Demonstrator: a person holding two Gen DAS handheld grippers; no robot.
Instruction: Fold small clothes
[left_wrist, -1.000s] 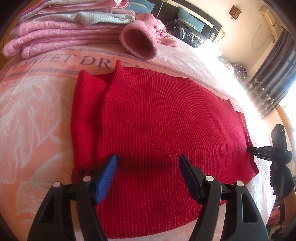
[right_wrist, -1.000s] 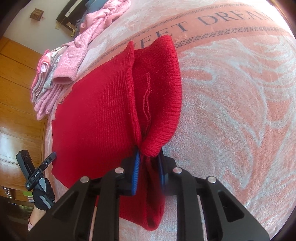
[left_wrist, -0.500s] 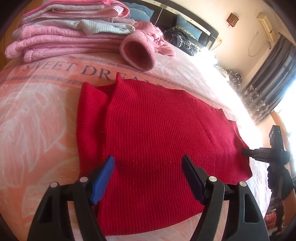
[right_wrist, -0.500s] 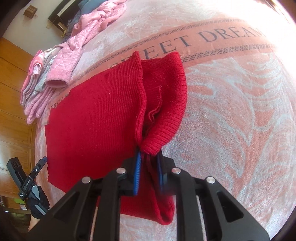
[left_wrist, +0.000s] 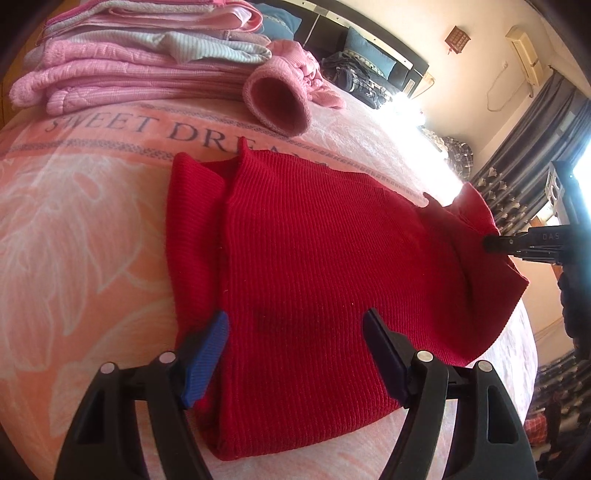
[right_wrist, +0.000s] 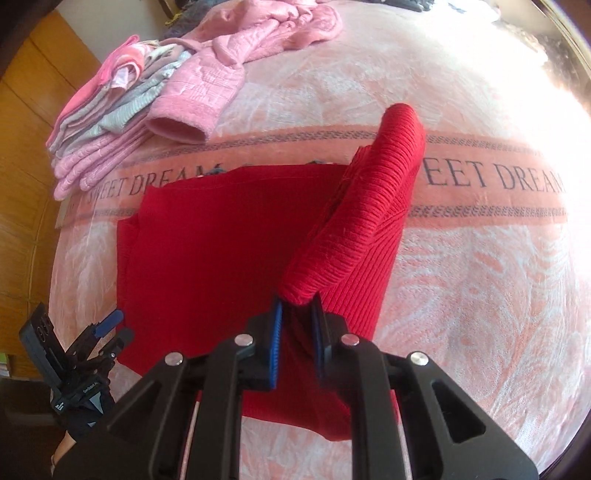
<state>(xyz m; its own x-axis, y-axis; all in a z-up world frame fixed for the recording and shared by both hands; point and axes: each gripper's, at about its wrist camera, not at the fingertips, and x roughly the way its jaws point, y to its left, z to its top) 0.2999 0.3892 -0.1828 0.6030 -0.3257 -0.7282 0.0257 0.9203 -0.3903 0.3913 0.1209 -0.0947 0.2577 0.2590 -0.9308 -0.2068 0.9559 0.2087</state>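
Right gripper (right_wrist: 296, 325): its jaws are pinching one end of the red sweater (left_wrist: 325, 258), lifting that end clear of the bedspread (right_wrist: 480, 295).
Left gripper (left_wrist: 295, 354): its jaws are standing wide apart and holding nothing, hovering low over the sweater's near edge.
Red sweater: it is lying mostly flat across the middle of the bedspread; the raised end is curling into a loose roll above the right gripper's fingers, while the opposite end is sitting doubled over itself.
Pile of clothes (left_wrist: 129, 62): folded pink and grey pieces are resting at the far edge of the bed, well apart from the sweater.
Pink sleeve (left_wrist: 277, 99): its open cuff is lying near the sweater's far edge.
Risk, slipping: the thick knit roll may be working out of the narrow pinch, dropping mid-fold.
Risk, dragging: with nothing pinning the flat part, pulling the raised end across may be sliding or bunching the whole sweater, giving a crooked fold.
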